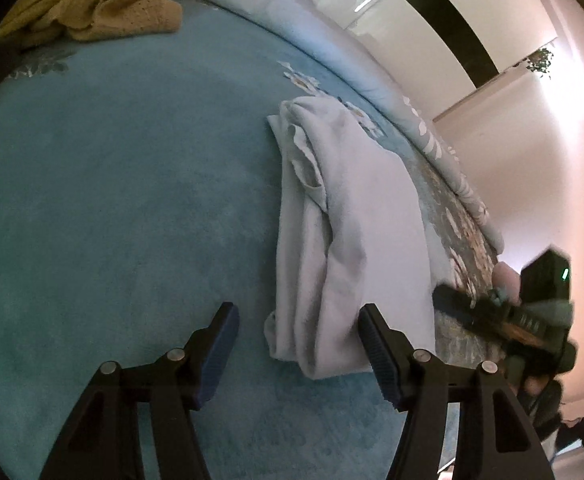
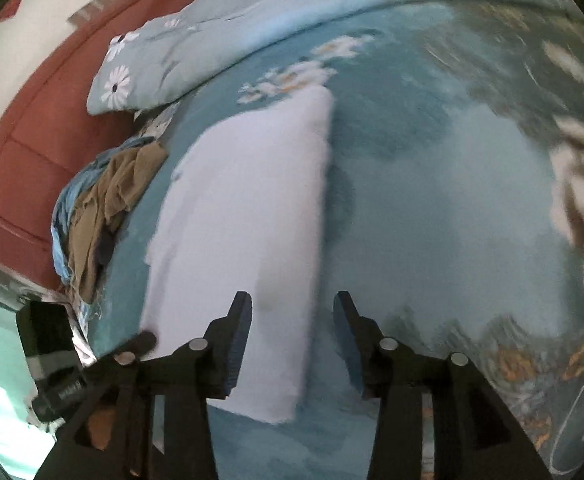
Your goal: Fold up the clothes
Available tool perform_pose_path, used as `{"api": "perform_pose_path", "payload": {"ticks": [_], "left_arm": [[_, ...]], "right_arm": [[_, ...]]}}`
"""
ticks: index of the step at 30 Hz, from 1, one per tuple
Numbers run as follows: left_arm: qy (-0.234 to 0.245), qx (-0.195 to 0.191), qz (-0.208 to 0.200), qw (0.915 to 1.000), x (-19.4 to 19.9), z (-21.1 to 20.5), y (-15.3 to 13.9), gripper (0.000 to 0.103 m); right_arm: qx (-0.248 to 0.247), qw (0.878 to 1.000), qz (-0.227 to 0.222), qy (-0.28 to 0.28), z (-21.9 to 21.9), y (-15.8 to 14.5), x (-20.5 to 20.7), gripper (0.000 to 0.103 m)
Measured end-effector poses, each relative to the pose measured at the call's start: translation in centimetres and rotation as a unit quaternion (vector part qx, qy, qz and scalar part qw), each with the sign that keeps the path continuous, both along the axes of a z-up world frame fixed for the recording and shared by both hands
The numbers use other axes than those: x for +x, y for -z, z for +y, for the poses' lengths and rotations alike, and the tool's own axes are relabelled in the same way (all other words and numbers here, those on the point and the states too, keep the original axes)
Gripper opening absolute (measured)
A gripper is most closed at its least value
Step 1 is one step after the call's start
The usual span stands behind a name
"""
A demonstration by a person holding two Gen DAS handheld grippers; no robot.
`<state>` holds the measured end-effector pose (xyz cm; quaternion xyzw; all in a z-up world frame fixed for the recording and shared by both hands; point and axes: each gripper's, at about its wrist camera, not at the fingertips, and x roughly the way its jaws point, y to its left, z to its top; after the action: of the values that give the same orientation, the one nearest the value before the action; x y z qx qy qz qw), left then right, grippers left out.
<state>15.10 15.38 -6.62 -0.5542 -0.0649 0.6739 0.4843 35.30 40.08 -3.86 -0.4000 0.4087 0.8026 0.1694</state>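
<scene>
Only unreadable white lettering marks the left gripper (image 2: 57,390) body.

Our left gripper (image 1: 298,354) has matte black angular arms, each with two round silver screw heads, and ribbed dark blue pads (image 1: 380,354) on the fingers. Our right gripper (image 2: 292,342) is built the same: black arms, silver screws, blue ribbed pads (image 2: 239,344). Its boxy black body carries a small green light.
</scene>
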Motion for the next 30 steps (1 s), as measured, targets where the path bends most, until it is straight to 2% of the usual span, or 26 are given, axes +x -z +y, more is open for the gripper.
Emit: {"api": "perform_pose_path", "payload": {"ticks": [4,7,13,18,23,24,25,26,28,30], "left_arm": [[-0.016,0.015,-0.014,0.9997,-0.3,-0.6,0.3,0.064],[-0.018,0.017,-0.017,0.9996,-0.3,-0.9,0.2,0.064],[-0.026,0.037,-0.006,0.9989,0.5,-2.1,0.1,0.064],[-0.01,0.034,0.017,0.9992,1.4,-1.8,-0.5,0.064],[-0.008,0.039,0.009,0.9992,1.4,-2.1,-0.1,0.065],[-0.008,0.04,0.006,0.9992,1.3,-2.2,0.0,0.065],[-0.007,0.042,0.004,0.9991,1.3,-2.2,0.0,0.065],[-0.006,0.045,0.003,0.999,1.3,-2.2,0.0,0.065],[-0.007,0.052,-0.001,0.9986,1.3,-2.3,-0.1,0.065],[-0.01,0.064,-0.012,0.9978,1.2,-2.7,0.0,0.065]], "right_arm": [[-0.039,0.998,0.045,0.005,-0.7,1.2,1.8,0.045],[-0.063,0.995,0.073,-0.009,-1.5,1.8,1.9,0.05],[-0.105,0.987,0.121,-0.018,-3.2,2.7,1.6,0.052],[-0.112,0.983,0.143,-0.006,-3.7,2.7,1.2,0.054],[-0.115,0.98,0.161,0.008,-4.1,2.7,1.1,0.053],[-0.114,0.98,0.161,0.012,-4.2,2.7,1.3,0.052],[-0.112,0.981,0.158,0.016,-4.2,2.8,1.3,0.047],[-0.115,0.981,0.154,0.018,-4.1,3.0,1.4,0.033],[-0.133,0.98,0.147,0.023,-3.5,3.8,1.9,0.016],[-0.167,0.972,0.161,0.032,-2.9,4.6,2.6,0.014]]}}
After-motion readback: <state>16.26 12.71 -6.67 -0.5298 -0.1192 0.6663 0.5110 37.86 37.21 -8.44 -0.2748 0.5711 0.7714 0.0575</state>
